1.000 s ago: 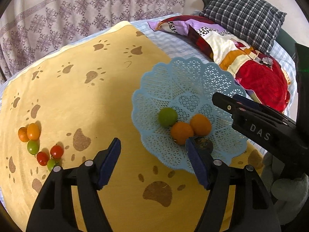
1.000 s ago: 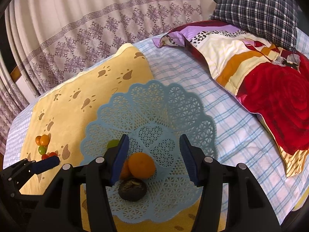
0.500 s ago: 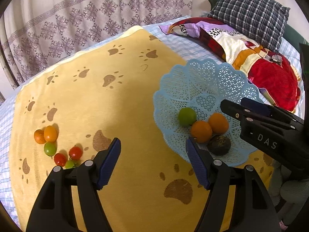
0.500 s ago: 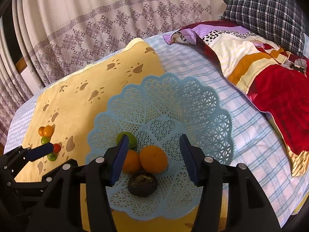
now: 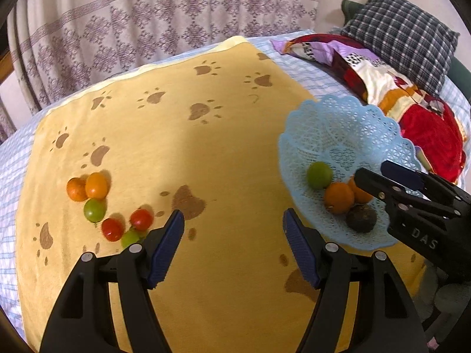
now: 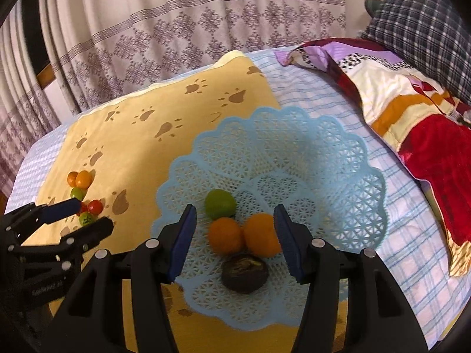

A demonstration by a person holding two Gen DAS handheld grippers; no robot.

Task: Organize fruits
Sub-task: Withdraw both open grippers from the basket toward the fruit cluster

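The left hand-held gripper (image 5: pixel 234 242) is hanging with its jaws spread and empty above the yellow paw-print blanket (image 5: pixel 164 135), facing the loose cluster of small fruits (image 5: pixel 106 209) lying just beyond its left finger, which suggests it is lining up for the next pick. The right hand-held gripper (image 6: pixel 234 239) is also spread and gripping nothing, hovering over the near part of the blue lattice basket (image 6: pixel 338 158), presumably because that is the drop-off place. In the basket a green fruit (image 6: pixel 220 204), two oranges (image 6: pixel 225 235) and a dark fruit (image 6: pixel 244 273) are sitting close together in the low centre. The basket is resting partly on the blanket, partly on the checked bed sheet (image 6: pixel 312 88), with a patterned quilt (image 6: pixel 412 100) lying farther off.
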